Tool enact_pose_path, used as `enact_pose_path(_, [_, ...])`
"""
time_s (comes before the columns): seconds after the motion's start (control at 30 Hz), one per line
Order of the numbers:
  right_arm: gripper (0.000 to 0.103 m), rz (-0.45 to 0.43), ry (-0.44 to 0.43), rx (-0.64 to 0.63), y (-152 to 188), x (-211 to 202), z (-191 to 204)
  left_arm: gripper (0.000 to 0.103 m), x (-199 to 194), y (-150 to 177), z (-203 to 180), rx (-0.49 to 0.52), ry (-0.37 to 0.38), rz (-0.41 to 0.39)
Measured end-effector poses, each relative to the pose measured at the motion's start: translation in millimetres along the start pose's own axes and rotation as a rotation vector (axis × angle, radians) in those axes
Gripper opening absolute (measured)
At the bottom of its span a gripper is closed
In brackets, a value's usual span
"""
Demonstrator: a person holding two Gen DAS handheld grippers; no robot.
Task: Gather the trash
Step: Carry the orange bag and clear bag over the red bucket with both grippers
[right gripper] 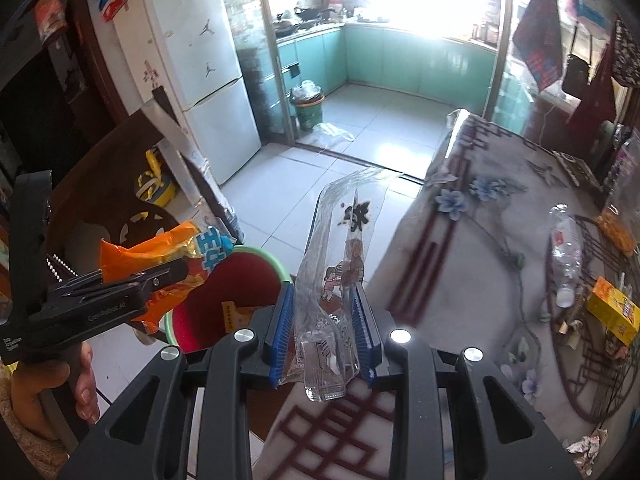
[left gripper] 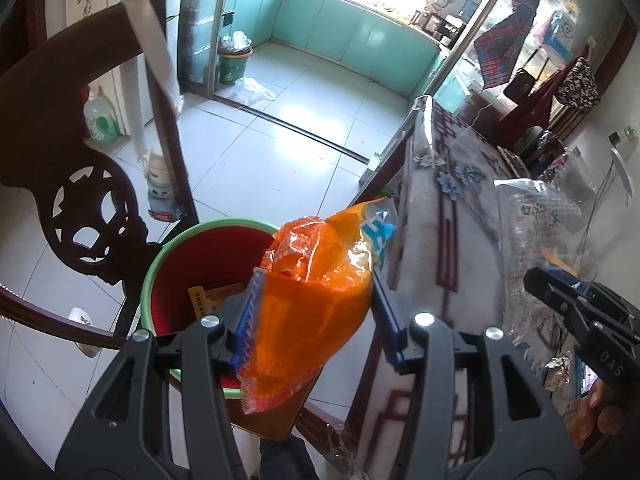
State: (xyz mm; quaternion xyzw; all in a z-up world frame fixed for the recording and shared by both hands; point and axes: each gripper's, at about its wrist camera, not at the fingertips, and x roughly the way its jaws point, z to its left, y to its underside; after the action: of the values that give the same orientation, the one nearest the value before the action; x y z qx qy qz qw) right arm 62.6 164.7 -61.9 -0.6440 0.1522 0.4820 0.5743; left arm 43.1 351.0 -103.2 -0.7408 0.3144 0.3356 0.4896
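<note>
Orange snack bag point(left gripper: 316, 280) pinched in left gripper point(left gripper: 316, 308), over red bin point(left gripper: 172, 280) rim; could land on floor if let go too soon. Right gripper point(right gripper: 325, 332) clamps clear wrapper point(right gripper: 340, 264) above table point(right gripper: 480, 240) edge; may miss bin.

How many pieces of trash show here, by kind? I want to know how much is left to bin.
Wrappers held in grippers: 2, the orange bag and the clear bag
Plastic bottles on the table: 1
Yellow boxes on the table: 1
Crumpled wads on the table: 1
Yellow packs in the bin: 1
Total: 6
</note>
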Motion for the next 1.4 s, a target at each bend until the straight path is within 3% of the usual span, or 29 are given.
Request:
enact_pose_path(0.9, [0.03,0.174,-0.134,-0.13,-13,85,70,0.049,35,-2,65,-0.121,-0.051,0.107])
enact_pose_path(1.4, [0.03,0.202,-0.172,-0.141,-13,99,79,0.05,47,-4,76,-0.158,-0.07,0.142])
